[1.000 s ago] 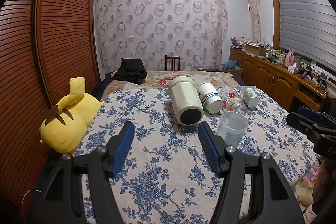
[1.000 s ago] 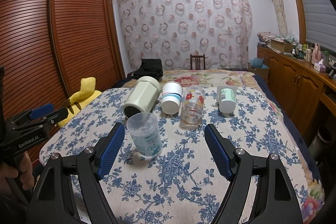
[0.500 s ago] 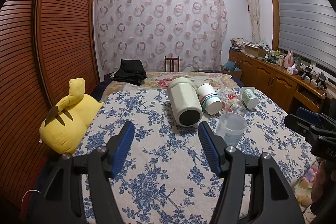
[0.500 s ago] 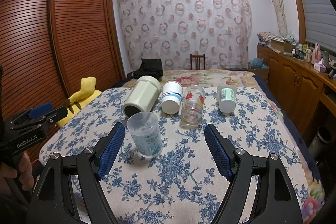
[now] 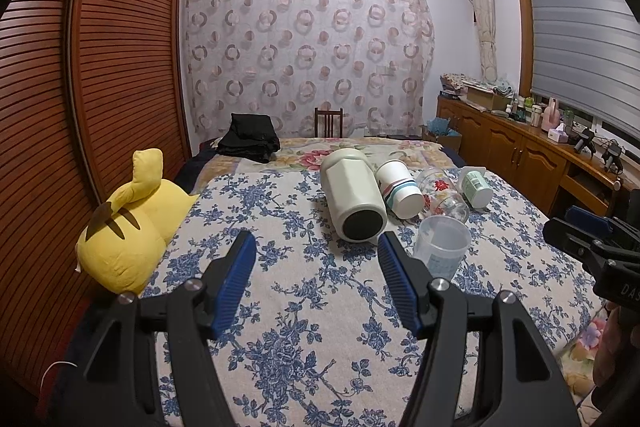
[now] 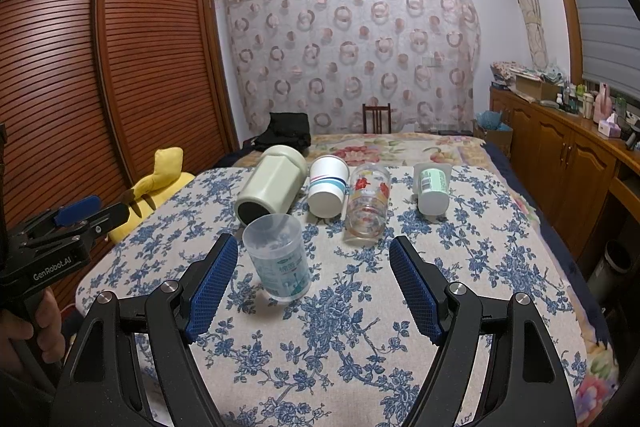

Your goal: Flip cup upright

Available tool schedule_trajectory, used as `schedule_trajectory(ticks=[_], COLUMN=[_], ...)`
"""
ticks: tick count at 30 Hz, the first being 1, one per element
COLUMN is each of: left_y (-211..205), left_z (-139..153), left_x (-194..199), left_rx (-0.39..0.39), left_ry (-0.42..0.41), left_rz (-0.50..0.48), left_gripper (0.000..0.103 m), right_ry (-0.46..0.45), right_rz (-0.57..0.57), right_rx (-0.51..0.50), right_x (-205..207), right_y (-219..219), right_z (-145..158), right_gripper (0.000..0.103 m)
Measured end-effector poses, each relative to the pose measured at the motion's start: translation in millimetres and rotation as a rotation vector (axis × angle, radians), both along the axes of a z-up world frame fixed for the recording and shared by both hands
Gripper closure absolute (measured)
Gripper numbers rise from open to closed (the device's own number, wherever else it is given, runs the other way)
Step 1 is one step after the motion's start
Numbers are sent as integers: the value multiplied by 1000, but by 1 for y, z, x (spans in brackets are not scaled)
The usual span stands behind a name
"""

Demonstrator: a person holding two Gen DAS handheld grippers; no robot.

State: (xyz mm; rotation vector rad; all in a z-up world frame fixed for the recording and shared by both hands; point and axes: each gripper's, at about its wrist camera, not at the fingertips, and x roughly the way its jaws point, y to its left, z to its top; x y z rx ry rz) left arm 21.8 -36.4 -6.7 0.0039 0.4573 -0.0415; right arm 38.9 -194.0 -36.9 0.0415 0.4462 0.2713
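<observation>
Both claws hang over the near end of the bed, jaws spread wide and holding nothing: the right claw and, off to its side, the left claw. Nearest the right claw stands a clear plastic cup, mouth up — that one looks done. Just behind it four vessels lie on their sides in a row on the blue-flowered bedspread: a big cream tumbler with its dark end toward the cameras, a striped paper cup, a glass with red flowers, and, a little apart, a small white cup with a green label.

My guess is the next step is to right one of these. The tumbler sits almost ahead of the left claw; the glass suits the right. Grip across the body near the middle, lift clear of its neighbours — tumbler, paper cup and glass lie close together — then rotate and set it down gently, since the soft bedding may let a tall vessel tip.

Beyond lie a yellow plush toy and dark folded clothes.
</observation>
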Motion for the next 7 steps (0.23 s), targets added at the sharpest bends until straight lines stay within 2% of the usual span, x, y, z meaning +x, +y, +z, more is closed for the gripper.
schedule_trajectory(ticks=[7], left_y=[1], left_z=[-1], left_x=[-1], left_rx=[0], left_ry=[-2], left_rz=[0], left_gripper=[40], right_ry=[-1], right_rz=[1], right_rx=[0], right_x=[0], right_y=[0], right_z=[0], right_gripper=[23])
